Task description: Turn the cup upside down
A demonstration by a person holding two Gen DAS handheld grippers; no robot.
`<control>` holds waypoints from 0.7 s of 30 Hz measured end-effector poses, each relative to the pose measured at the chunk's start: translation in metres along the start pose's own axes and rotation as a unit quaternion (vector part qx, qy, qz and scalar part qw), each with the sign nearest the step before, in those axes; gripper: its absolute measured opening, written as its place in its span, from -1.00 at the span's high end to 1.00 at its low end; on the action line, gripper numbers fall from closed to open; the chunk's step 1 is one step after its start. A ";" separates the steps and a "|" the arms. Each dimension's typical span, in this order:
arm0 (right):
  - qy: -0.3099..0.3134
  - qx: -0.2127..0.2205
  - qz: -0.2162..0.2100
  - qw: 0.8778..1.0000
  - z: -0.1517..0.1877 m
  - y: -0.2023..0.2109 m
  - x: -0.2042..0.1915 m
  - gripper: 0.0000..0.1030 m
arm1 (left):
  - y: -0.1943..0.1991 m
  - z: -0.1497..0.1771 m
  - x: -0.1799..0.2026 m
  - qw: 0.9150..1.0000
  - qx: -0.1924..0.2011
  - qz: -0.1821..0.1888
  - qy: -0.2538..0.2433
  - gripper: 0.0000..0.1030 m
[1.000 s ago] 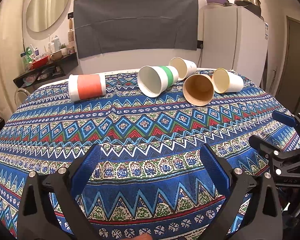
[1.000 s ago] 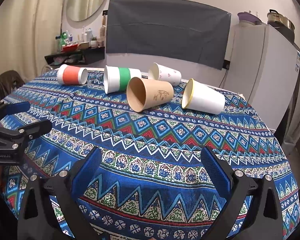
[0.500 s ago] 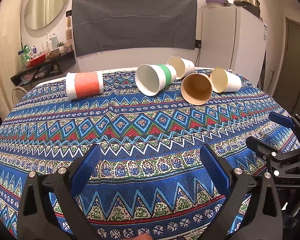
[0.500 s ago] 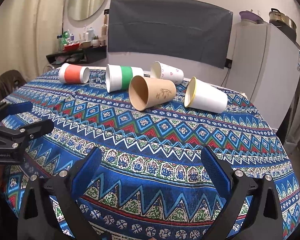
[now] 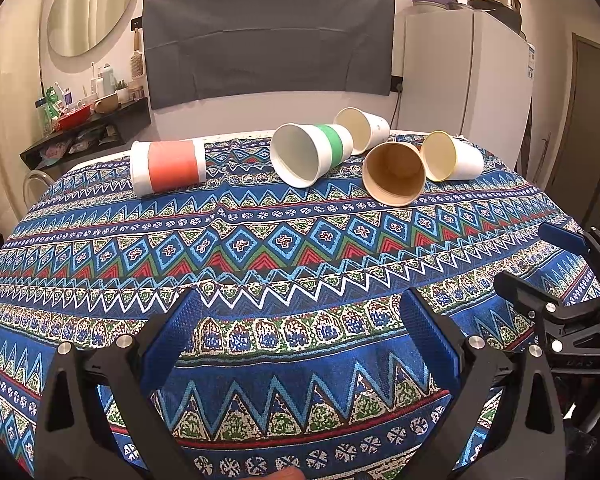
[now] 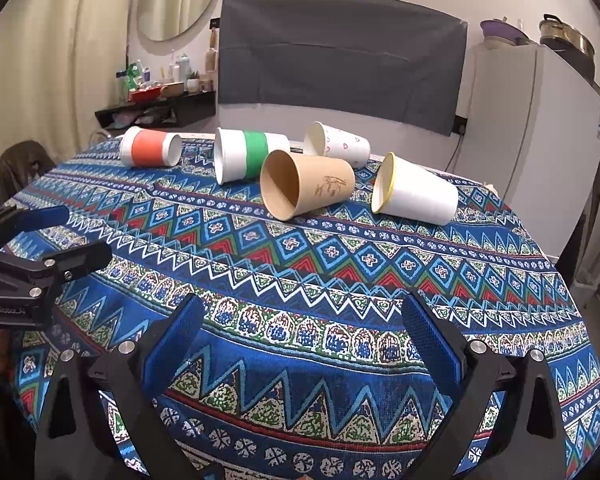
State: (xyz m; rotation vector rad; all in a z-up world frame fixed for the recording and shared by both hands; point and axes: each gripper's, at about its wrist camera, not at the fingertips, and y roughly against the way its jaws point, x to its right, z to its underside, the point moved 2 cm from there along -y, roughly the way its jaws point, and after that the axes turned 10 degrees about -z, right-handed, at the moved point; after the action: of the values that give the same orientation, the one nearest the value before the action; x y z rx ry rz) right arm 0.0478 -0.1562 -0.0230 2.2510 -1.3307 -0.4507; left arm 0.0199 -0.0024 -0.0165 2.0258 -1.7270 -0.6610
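Observation:
Several paper cups lie on their sides at the far part of the table: an orange-banded cup [image 5: 168, 166] [image 6: 151, 152], a green-banded cup [image 5: 310, 153] [image 6: 247, 159], a white cup with hearts [image 5: 362, 128] [image 6: 338, 144], a brown cup [image 5: 394, 178] [image 6: 306, 188] and a white cup with a yellow rim [image 5: 452, 156] [image 6: 416, 194]. My left gripper [image 5: 300, 328] is open and empty over the near table. My right gripper [image 6: 300, 330] is open and empty too. Each gripper shows in the other's view: the right one [image 5: 556, 272], the left one [image 6: 56, 236].
The table wears a blue patterned cloth [image 5: 284, 248] [image 6: 340, 264]. A white fridge [image 5: 464, 80] [image 6: 528, 120] stands behind at the right. A dark shelf with bottles [image 5: 84, 120] [image 6: 156, 104] is at the back left. A dark panel [image 5: 268, 40] hangs on the wall.
Both grippers have edged forward and slightly up toward the cups, so the cups look a little nearer. The cups have not moved. Both grippers stay open.

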 end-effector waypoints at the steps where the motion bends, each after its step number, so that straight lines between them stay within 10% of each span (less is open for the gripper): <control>1: -0.001 0.000 0.000 1.000 0.000 0.000 0.000 -0.85 | 0.000 0.000 0.000 1.000 0.001 0.000 -0.001 -0.89; 21: -0.003 0.028 0.025 0.999 -0.035 0.005 0.031 -0.85 | -0.021 -0.040 0.025 0.997 -0.036 0.044 -0.047 -0.89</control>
State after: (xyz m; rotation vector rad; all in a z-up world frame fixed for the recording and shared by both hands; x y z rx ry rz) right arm 0.0766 -0.1767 0.0075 2.2576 -1.4146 -0.4080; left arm 0.0633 -0.0242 0.0019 1.8873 -1.8067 -0.7892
